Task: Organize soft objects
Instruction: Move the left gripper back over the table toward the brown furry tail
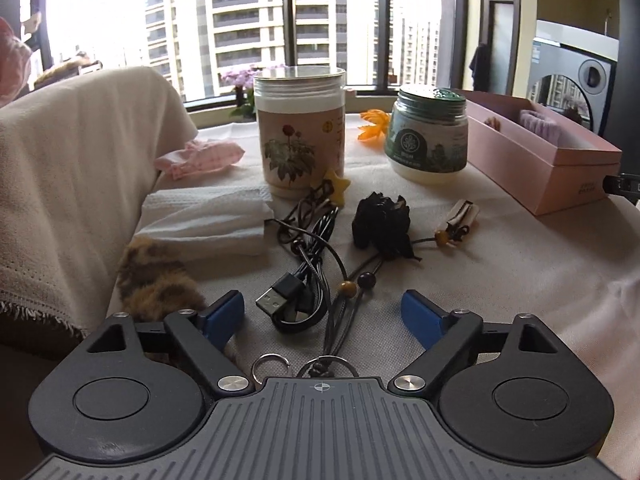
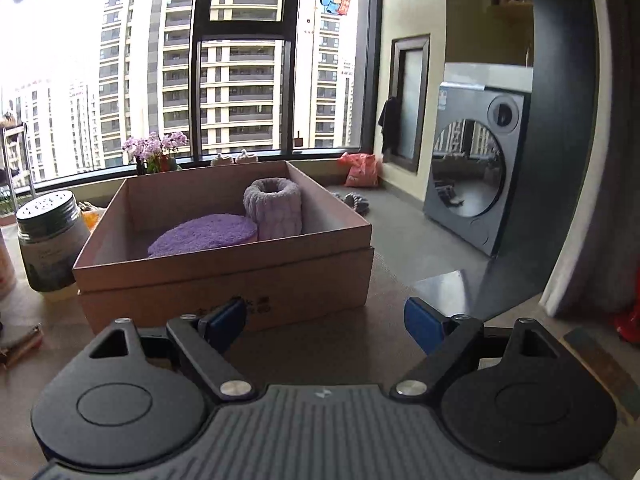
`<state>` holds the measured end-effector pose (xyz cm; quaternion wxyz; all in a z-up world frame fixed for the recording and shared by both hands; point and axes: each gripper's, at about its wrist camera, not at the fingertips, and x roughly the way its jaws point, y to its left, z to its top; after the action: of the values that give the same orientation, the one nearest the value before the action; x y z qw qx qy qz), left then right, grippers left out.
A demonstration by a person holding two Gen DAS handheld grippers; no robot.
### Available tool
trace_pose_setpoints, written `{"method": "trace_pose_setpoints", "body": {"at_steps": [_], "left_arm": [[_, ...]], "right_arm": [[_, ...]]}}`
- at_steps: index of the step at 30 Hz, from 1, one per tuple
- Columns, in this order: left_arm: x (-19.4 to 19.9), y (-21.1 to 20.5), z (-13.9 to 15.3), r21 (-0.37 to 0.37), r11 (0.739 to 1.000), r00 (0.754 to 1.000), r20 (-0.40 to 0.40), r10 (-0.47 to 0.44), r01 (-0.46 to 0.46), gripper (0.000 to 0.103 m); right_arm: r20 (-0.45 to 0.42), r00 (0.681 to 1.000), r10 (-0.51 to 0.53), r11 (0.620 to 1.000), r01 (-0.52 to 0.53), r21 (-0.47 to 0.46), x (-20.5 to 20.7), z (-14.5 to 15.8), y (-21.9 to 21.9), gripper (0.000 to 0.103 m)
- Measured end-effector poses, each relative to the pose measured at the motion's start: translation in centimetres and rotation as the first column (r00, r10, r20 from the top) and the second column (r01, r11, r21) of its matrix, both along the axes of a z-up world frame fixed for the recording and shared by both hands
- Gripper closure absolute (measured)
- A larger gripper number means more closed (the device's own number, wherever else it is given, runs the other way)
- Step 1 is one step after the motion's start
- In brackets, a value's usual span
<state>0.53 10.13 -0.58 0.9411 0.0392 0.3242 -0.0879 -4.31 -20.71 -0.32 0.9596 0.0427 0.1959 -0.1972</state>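
My left gripper (image 1: 322,312) stands open low over the cloth-covered table, with a coiled black USB cable (image 1: 304,280) and beaded cords lying between its blue pads, untouched. A brown spotted furry piece (image 1: 160,280) lies just left of its left finger. Farther off are a folded white towel (image 1: 212,220), a pink cloth (image 1: 200,158), a black crumpled soft piece (image 1: 380,220) and a yellow star (image 1: 336,188). My right gripper (image 2: 324,320) is open and holds nothing, facing the open pink box (image 2: 224,268). Inside that box lie a flat purple pad (image 2: 204,236) and a rolled lilac towel (image 2: 274,208).
A tall flowered jar (image 1: 300,132) and a green-lidded jar (image 1: 428,132) stand mid-table. The pink box (image 1: 560,160) is at the right edge. A draped cream cloth (image 1: 72,168) rises on the left. Key rings (image 1: 272,364) lie near the gripper base. A washing machine (image 2: 472,184) stands beyond.
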Motion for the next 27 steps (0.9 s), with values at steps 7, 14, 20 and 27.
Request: {"method": "trace_pose_setpoints", "body": {"at_steps": [7,14,20,27], "left_arm": [[-0.5,0.1,0.6,-0.121,0.983,0.99,0.06,-0.129,0.136,0.062],[-1.7,-2.7,2.4,-0.17,0.935,0.948,0.116,-0.296,0.312,0.057],[-2.3,0.0,3.6,-0.155,0.969,0.982,0.038,-0.187,0.191,0.058],[-3.8,4.4,4.5,-0.022,1.0,1.0,0.02,0.016,-0.015,0.058]], "right_arm": [[-0.037,0.997,0.068,0.994,-0.071,-0.086,1.0,0.0,1.6,0.016],[-0.206,0.971,0.117,0.991,-0.101,0.086,4.1,-0.8,-0.6,0.016],[-0.204,0.971,0.127,0.988,-0.105,0.115,4.1,-1.2,-0.9,0.014],[-0.216,0.968,0.129,0.987,-0.105,0.119,4.1,-1.1,-1.1,0.01]]}}
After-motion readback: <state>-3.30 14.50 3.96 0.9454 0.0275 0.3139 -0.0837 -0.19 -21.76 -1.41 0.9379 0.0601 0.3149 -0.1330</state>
